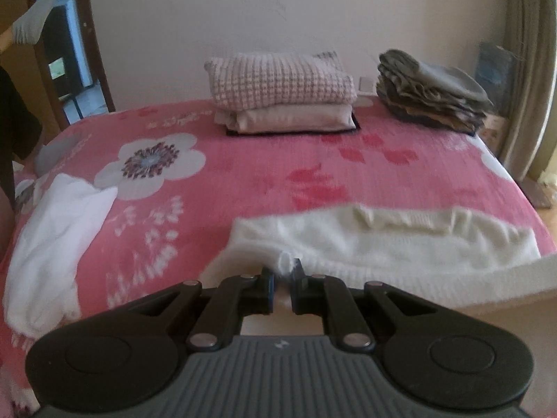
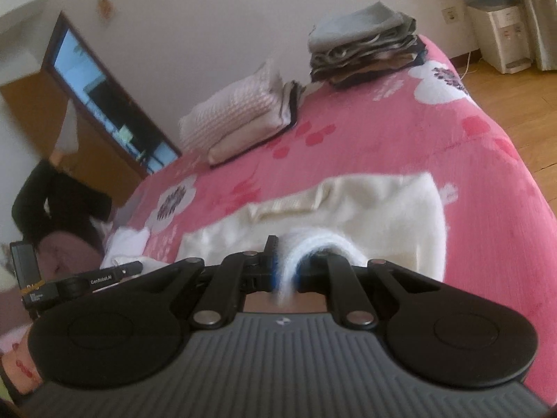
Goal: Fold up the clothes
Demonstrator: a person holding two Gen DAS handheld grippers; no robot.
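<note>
Left wrist view shows the cream sweater (image 1: 379, 240) lying across the near part of the bed, with a pinch of its edge caught between the closed jaws of my left gripper (image 1: 282, 280). In the right wrist view my right gripper (image 2: 283, 268) is likewise clamped on a band of the same knit, which arches up out of the jaws. I judge the step to be carrying this held edge over the body of the sweater to make a fold. To do it well I should keep both grips firm and move the two hands level and together, so the edge stays taut and lands straight, not skewed. I want the knit lifted just clear of the pink floral blanket (image 1: 243, 160) so it does not drag and bunch. A loose white garment (image 1: 59, 240) lies just to the left; I must not sweep into it. The folded checked pile (image 1: 282, 87) and the grey stack (image 1: 431, 94) sit well apart at the far edge.
</note>
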